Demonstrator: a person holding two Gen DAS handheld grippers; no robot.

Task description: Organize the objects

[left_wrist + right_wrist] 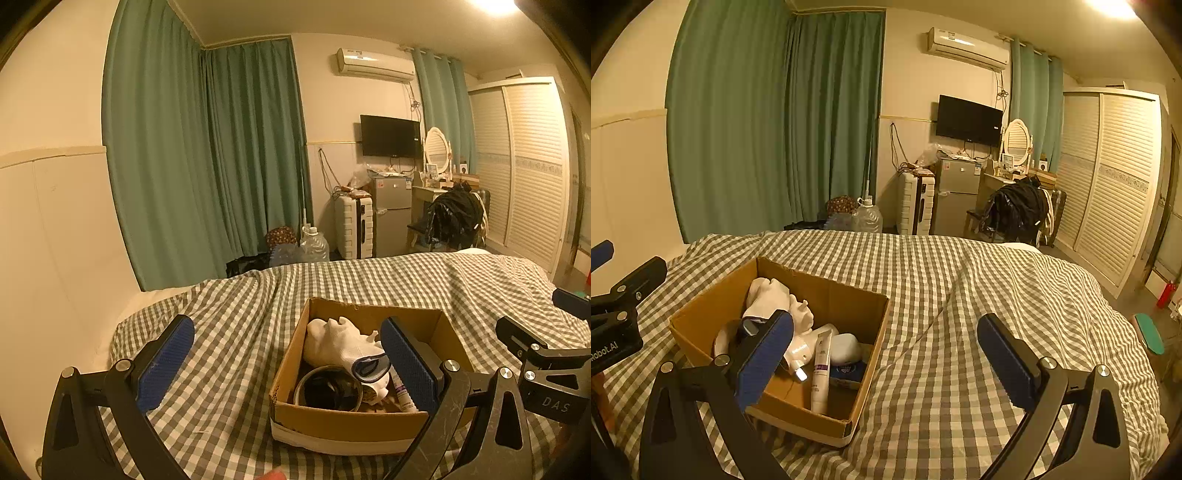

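Note:
An open cardboard box (343, 421) (701, 306) sits on the checked bed cover. In it lie white socks (332, 343) (768, 295), a dark round roll of tape (328, 387), a white tube with a purple band (820, 373), a white rounded case (845, 347) and a small white bottle (803, 347). My left gripper (284, 365) is open and empty, above the box's left side. My right gripper (886, 365) is open and empty, above the box's right edge and the cover. Each gripper shows at the edge of the other's view.
The checked cover (979, 295) spreads over the whole bed. Beyond the foot stand water jugs (866, 218), a white suitcase (916, 206), a small fridge (955, 195), a chair with dark clothes (1015, 210) and a louvred wardrobe (1108, 184). A wall runs along the left.

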